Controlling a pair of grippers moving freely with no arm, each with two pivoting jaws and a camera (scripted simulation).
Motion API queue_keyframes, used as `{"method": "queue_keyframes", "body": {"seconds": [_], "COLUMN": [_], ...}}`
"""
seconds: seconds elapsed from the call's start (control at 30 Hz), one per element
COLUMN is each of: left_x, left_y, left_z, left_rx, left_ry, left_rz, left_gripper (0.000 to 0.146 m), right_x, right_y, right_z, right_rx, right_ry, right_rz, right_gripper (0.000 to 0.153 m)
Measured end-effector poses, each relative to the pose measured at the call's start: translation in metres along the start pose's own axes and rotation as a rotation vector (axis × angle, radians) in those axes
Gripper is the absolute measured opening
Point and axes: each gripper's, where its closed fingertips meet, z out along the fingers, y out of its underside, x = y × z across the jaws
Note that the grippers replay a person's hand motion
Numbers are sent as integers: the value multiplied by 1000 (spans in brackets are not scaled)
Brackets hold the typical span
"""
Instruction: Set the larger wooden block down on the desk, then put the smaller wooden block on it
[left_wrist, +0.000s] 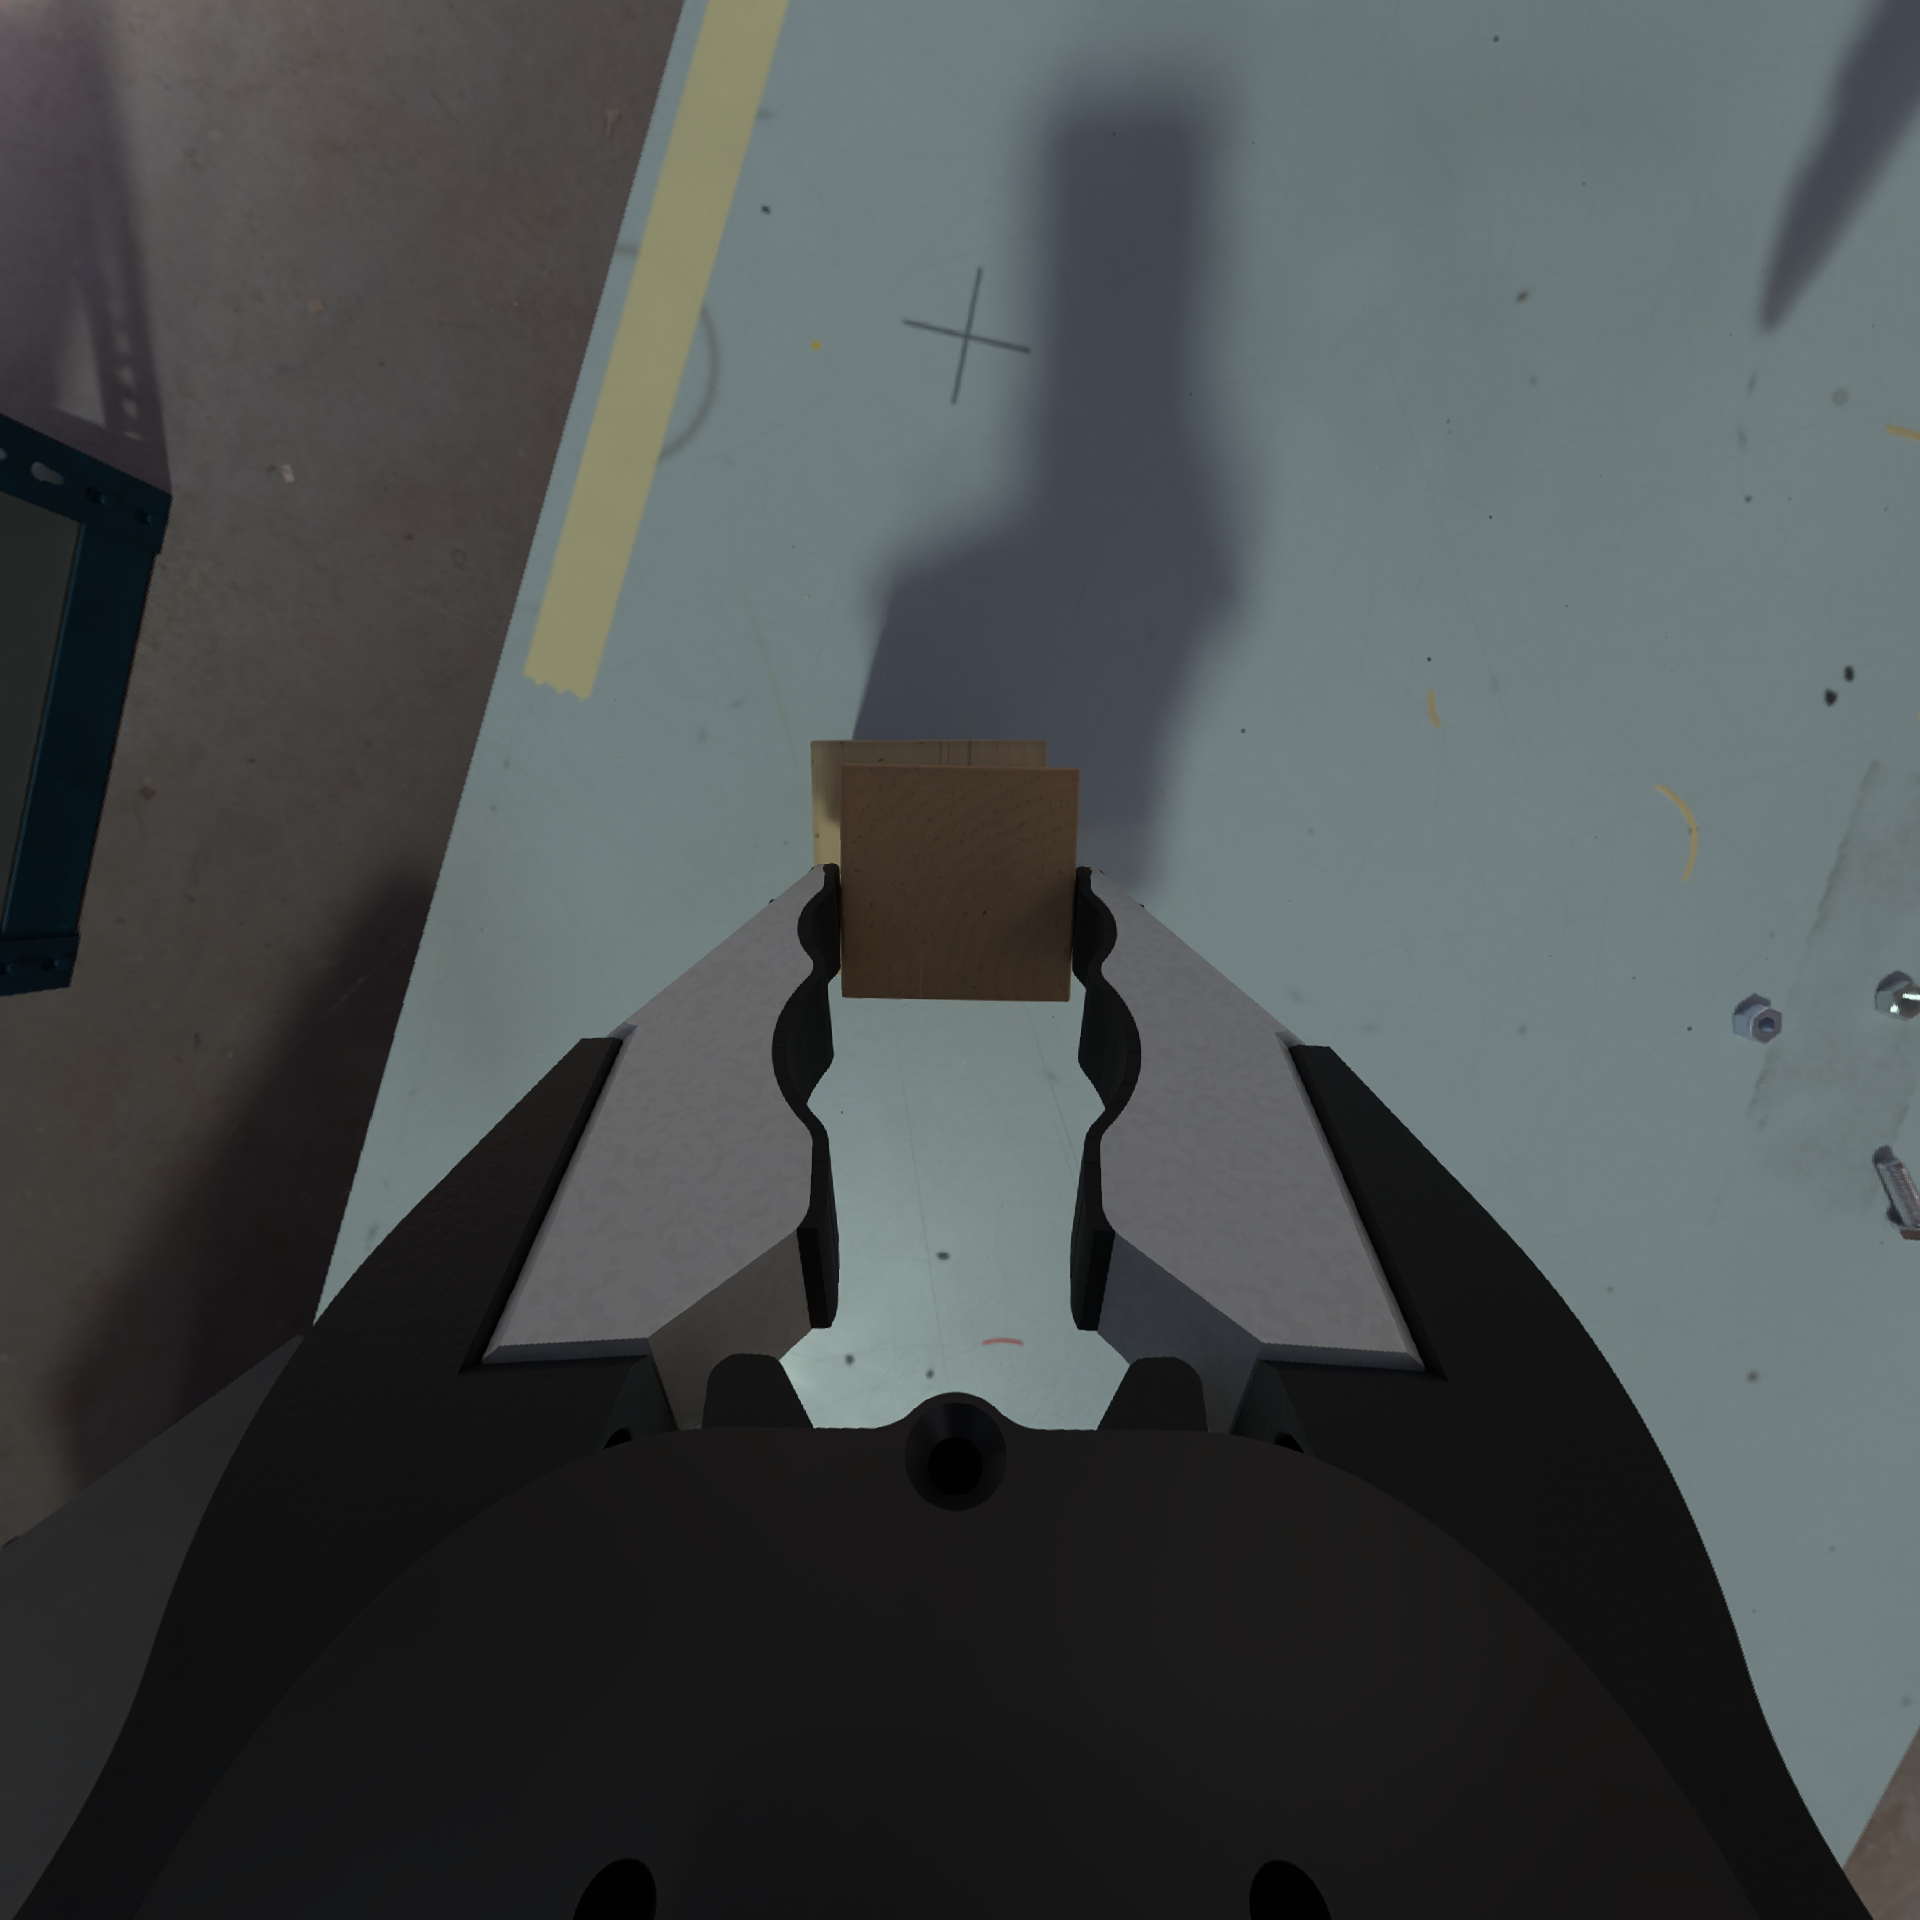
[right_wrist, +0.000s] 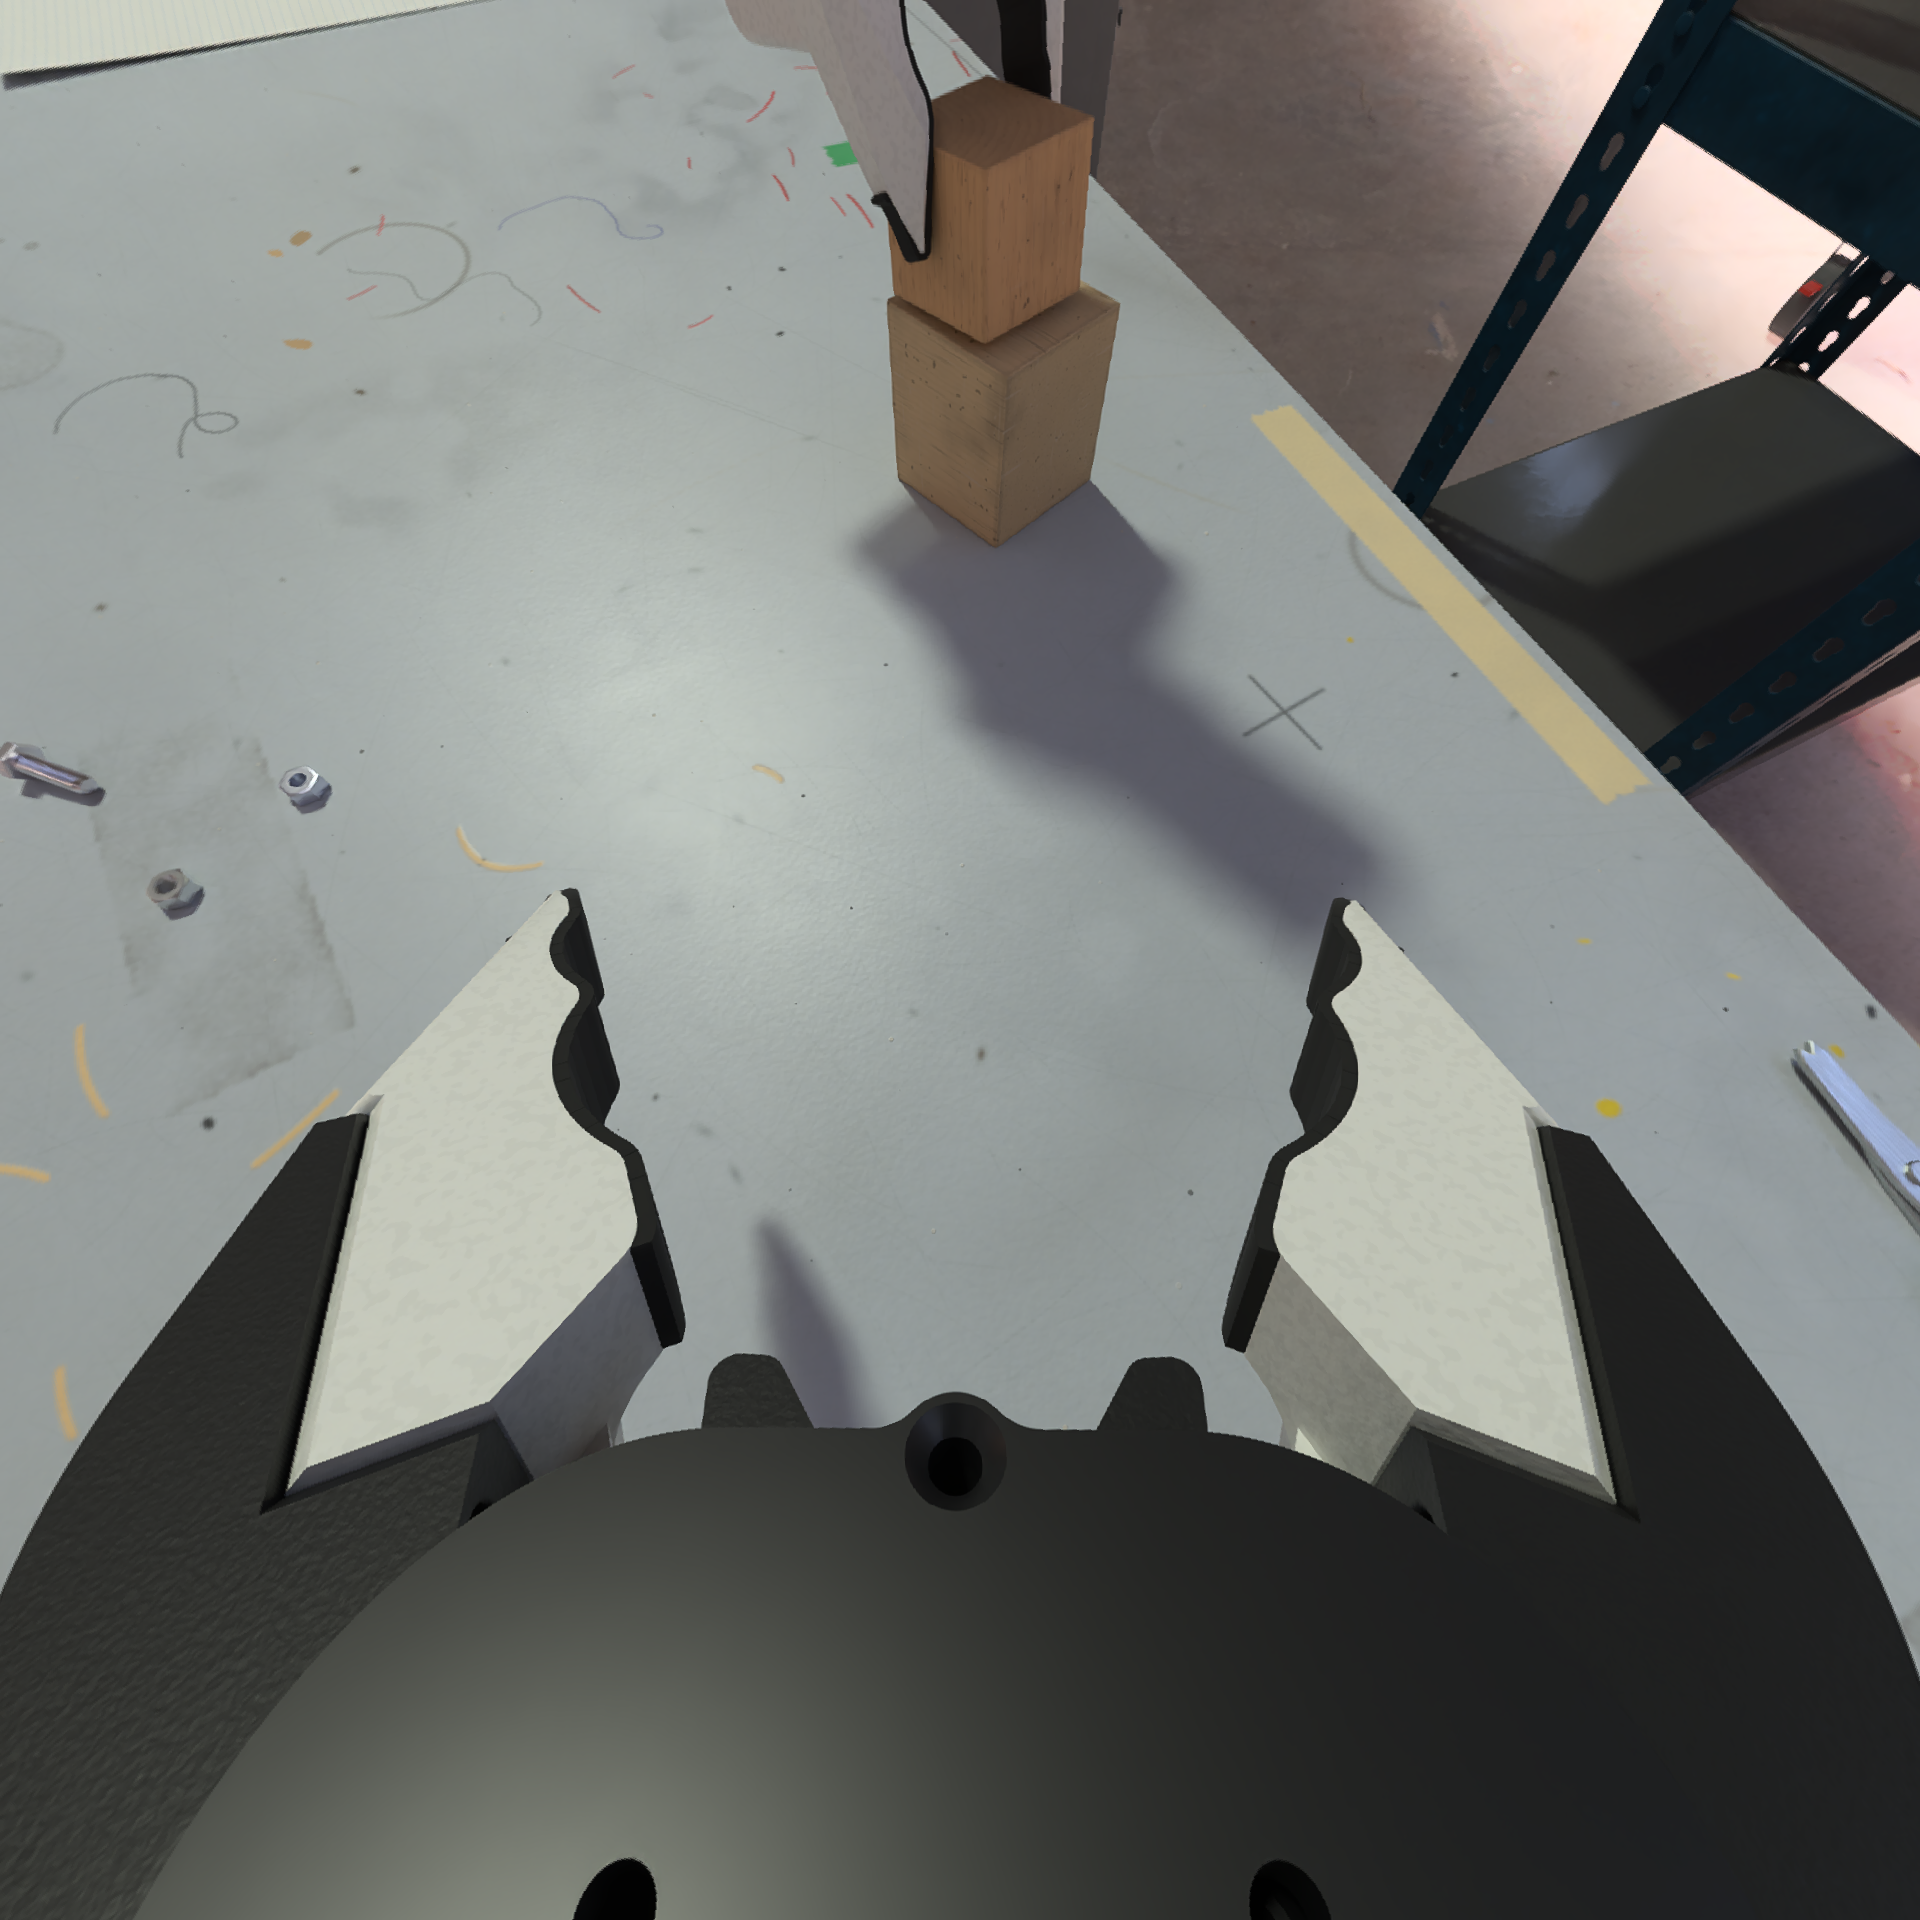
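Note:
In the left wrist view my left gripper (left_wrist: 956, 894) is shut on the smaller, darker wooden block (left_wrist: 956, 883). Its pads press on the block's two sides. The paler, larger wooden block (left_wrist: 826, 800) shows only as a sliver under and behind it. In the right wrist view the larger block (right_wrist: 997, 426) stands on the grey desk (right_wrist: 727, 665) near the far edge. The smaller block (right_wrist: 1003, 208) sits on top of it, turned a little, with the left gripper's finger (right_wrist: 883, 114) against it. My right gripper (right_wrist: 956, 904) is open and empty, low over the desk, well short of the stack.
Nuts (right_wrist: 304, 785) and a bolt (right_wrist: 47, 774) lie on the desk at the left, and a metal tool (right_wrist: 1860, 1127) lies at the right. A yellow tape strip (right_wrist: 1444, 603) runs along the desk's right edge, beside a dark blue shelf rack (right_wrist: 1662, 499). A drawn cross (right_wrist: 1285, 715) marks the desk.

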Motion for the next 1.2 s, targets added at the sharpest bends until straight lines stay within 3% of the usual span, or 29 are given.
{"method": "queue_keyframes", "body": {"seconds": [1.07, 1.2], "left_x": [0, -5], "left_y": [2, 2], "left_z": [9, 10], "left_rx": [-47, -30], "left_ry": [86, 54], "left_rz": [68, 52], "left_gripper": [46, 82], "right_x": [1, 0], "right_y": [2, 2], "right_z": [-1, -1], "right_rx": [-11, -12], "right_ry": [-1, -2], "right_rz": [2, 1], "right_gripper": [134, 135]}}
